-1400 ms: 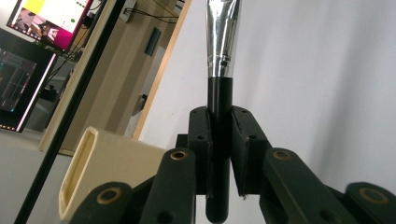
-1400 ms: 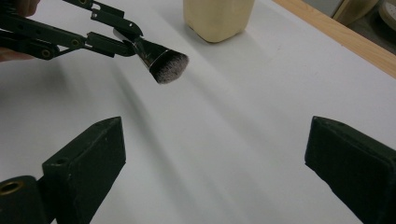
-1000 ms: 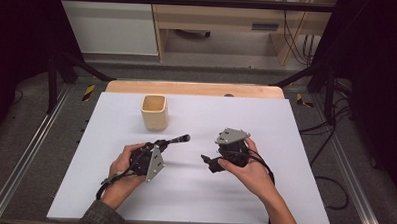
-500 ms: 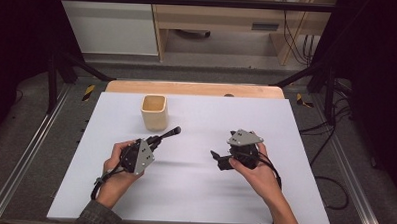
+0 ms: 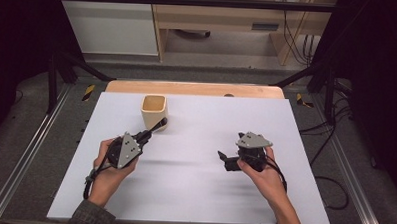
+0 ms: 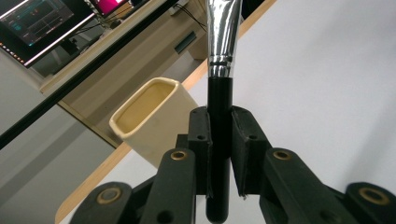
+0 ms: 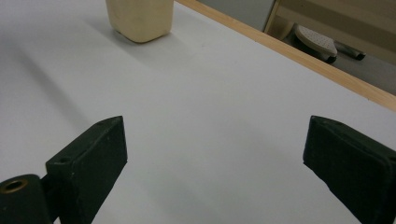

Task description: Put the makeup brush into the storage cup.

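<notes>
— What are you doing right now?
— My left gripper (image 5: pixel 146 136) is clamped on a brush (image 6: pixel 219 121) by its black handle; I'm carrying it toward the cream cup (image 5: pixel 153 111). My right gripper (image 7: pixel 212 154) hangs wide apart, holding nothing.
— Where's the cup?
— Just beyond the brush tip, far left of the table (image 5: pixel 199 187). Next I'd tip the brush upright over its mouth.

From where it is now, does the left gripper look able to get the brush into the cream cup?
Probably yes: the left gripper holds the brush, the cup stands open just ahead, and nothing lies between them.
</notes>
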`<state>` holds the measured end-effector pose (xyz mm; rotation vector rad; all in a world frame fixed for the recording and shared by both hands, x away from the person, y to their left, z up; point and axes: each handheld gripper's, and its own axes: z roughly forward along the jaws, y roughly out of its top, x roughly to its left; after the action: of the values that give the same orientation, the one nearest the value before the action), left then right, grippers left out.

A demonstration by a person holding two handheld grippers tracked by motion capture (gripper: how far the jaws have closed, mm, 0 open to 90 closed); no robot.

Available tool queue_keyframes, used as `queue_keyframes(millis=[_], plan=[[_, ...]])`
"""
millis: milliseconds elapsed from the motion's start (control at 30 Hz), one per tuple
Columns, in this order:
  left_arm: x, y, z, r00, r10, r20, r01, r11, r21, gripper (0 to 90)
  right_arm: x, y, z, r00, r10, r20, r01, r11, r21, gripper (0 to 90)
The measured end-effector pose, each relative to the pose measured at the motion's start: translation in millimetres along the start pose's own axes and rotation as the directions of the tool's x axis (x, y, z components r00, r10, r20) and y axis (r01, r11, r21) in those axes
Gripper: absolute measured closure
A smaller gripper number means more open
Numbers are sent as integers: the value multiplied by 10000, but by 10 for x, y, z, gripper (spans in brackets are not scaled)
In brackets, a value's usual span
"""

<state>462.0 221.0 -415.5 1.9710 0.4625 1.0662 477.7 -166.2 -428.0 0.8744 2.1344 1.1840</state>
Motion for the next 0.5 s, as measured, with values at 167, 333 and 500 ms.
queue_keyframes(millis=[167, 333, 500], plan=[[106, -39, -66, 9970, -777, -10, 777, 9964, -350, 791, -42, -50, 8, 9998, 216, 55, -216, 9998, 32, 58], [180, -76, -120, 9935, -1132, -124, 1125, 9924, -508, 791, -90, -66, -36, 9989, 421, 209, -416, 9989, -229, 59], [262, -113, -192, 9880, -1520, -286, 1497, 9863, -688, 791, -159, -91, -97, 9968, 685, 401, -660, 9960, -603, 61]])
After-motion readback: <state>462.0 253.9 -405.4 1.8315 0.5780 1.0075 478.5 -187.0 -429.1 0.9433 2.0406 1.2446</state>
